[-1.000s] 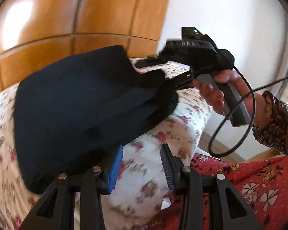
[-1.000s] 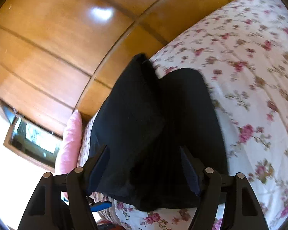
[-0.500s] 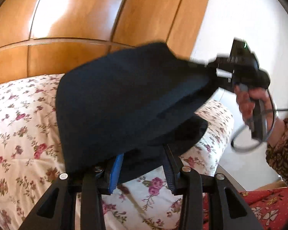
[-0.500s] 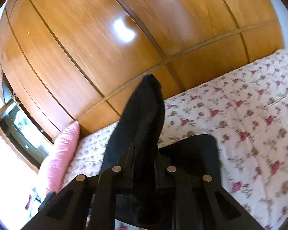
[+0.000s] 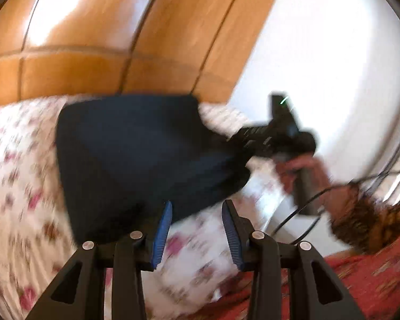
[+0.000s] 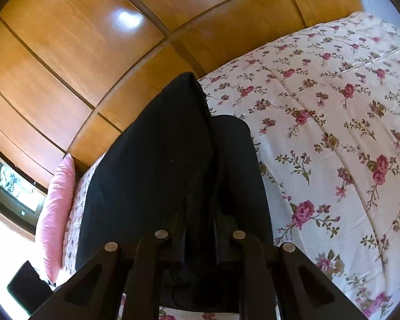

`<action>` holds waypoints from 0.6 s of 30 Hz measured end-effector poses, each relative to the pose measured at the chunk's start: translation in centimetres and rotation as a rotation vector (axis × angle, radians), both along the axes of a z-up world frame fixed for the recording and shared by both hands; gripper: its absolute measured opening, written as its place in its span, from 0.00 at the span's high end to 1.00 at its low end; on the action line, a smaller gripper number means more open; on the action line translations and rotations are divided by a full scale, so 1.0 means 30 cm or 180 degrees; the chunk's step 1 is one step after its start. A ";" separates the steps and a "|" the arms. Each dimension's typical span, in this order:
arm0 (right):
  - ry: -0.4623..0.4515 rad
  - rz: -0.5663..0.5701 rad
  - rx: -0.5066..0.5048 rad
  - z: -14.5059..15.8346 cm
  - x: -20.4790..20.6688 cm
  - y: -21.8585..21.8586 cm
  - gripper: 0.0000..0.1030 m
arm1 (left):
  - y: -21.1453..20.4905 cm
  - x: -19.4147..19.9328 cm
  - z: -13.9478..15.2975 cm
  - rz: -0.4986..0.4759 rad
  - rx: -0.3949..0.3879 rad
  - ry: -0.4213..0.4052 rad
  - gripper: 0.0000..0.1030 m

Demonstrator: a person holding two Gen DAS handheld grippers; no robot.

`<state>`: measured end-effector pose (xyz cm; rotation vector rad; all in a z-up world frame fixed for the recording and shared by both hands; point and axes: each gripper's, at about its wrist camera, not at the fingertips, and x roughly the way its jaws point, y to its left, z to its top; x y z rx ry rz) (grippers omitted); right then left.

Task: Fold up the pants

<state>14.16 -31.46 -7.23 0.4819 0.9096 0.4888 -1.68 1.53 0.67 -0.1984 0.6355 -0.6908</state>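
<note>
Dark pants (image 6: 157, 176), already folded small, lie on a floral bed (image 6: 333, 122). The right tool (image 6: 200, 229) pinches one edge; the left tool (image 5: 197, 232) hangs wide apart, empty. Likely next: lower and flatten the last fold.

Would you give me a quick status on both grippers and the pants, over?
Left gripper open, empty. Right gripper shut on pants, lifting one edge off the floral bedspread. Nothing in the way.
</note>
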 end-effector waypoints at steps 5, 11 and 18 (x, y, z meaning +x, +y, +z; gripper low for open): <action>-0.0132 0.0001 0.0190 0.102 -0.034 -0.025 0.85 | 0.009 0.109 0.117 0.0316 -0.0099 -0.0304 0.59; 0.0042 -0.0064 -0.0169 -0.004 -0.043 -0.016 0.82 | -0.039 0.343 -0.022 0.0611 0.0520 0.0268 0.57; -0.0881 -0.0221 -0.0846 0.172 -0.102 0.010 0.73 | -0.070 0.242 -0.097 0.0819 0.0717 -0.0080 0.56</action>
